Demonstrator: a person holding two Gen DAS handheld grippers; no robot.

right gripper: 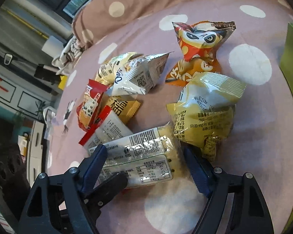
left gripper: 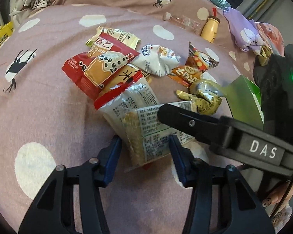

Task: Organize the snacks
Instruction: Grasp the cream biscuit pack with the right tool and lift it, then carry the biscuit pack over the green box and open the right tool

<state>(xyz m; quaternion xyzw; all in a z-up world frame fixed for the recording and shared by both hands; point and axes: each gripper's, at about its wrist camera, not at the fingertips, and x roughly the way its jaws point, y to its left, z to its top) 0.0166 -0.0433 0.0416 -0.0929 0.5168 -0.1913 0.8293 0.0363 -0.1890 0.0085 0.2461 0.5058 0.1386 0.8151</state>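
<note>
A pile of snack packets lies on a pink dotted bedsheet (left gripper: 48, 107). My left gripper (left gripper: 145, 154) has its blue pads against both sides of a clear cracker packet (left gripper: 154, 144) at the near end of the pile. My right gripper (right gripper: 144, 165) clamps what looks like the same cracker packet (right gripper: 142, 156) by its two ends, barcode side up. One black finger of the right gripper (left gripper: 177, 117) lies across the packet's far end. A left gripper finger (right gripper: 111, 183) shows at the packet's near left corner.
Behind lie a red-ended clear packet (left gripper: 127, 95), a red bubble-tea packet (left gripper: 95, 68), a white packet (left gripper: 156, 60), an orange panda packet (right gripper: 201, 44) and a yellow packet (right gripper: 205, 113). A green box (left gripper: 242, 97) stands at the right. Two bottles (left gripper: 210, 29) lie by the pillow.
</note>
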